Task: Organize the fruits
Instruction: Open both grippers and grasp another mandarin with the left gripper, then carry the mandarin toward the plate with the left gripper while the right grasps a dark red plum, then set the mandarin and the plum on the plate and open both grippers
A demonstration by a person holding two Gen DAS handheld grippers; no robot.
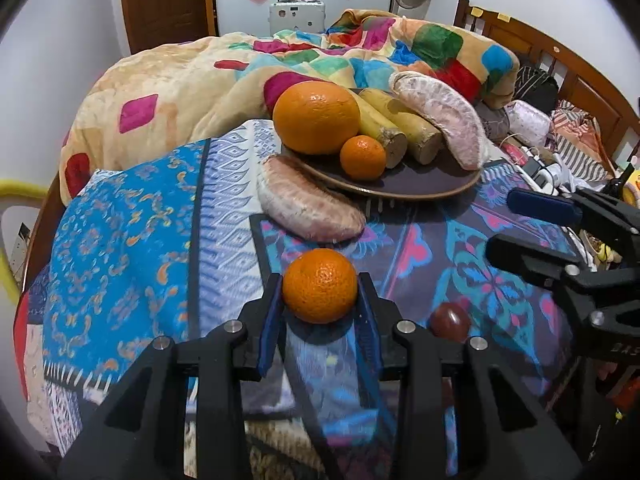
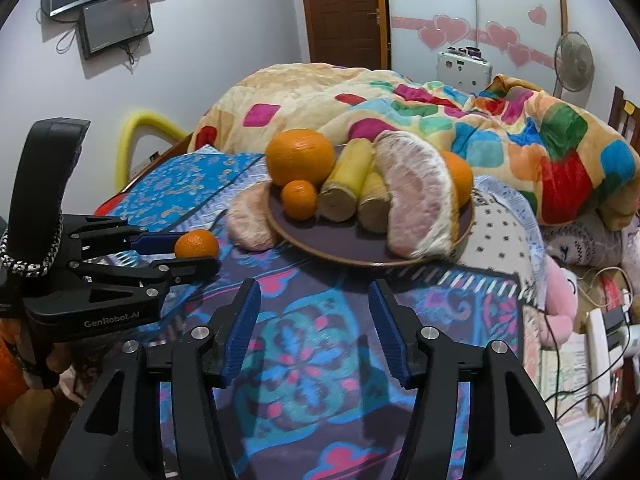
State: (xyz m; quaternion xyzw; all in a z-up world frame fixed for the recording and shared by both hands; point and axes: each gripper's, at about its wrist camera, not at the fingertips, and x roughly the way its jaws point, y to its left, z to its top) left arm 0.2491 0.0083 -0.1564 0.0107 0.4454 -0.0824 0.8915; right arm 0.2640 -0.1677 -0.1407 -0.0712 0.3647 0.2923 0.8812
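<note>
Looking along the left claw (image 1: 320,292), its two blue-padded fingers are clamped on either side of a small round orange mandarin (image 1: 320,285), which sits low over the patterned blue and purple bedspread (image 1: 460,264). Just beyond the mandarin lies a peeled pink pomelo segment (image 1: 310,204), resting on the bedspread and leaning against the near rim of a shallow dark brown plate (image 1: 420,188). On the plate are a large round orange (image 1: 316,117), a smaller mandarin (image 1: 363,157) just in front of it, two yellowish cut cane stalks (image 1: 390,128) and a second pomelo segment (image 1: 444,120). A small dark red fruit (image 1: 450,320) lies on the bedspread just right of the held mandarin. The fruit appears to be gathered onto the plate piece by piece, so the mandarin is probably held for carrying there. The right claw (image 1: 536,224) reaches in from the right of the plate, its fingers apart and holding nothing.

From the right wrist view, the right claw (image 2: 314,320) hangs over the bedspread (image 2: 304,360) in front of the plate (image 2: 344,244), its fingers spread wide with only fabric between them, seemingly waiting its turn. Left of the plate, the left claw (image 2: 198,250) grips the mandarin (image 2: 197,243). Behind the plate sits a heaped colourful patchwork blanket (image 2: 520,140).
</note>
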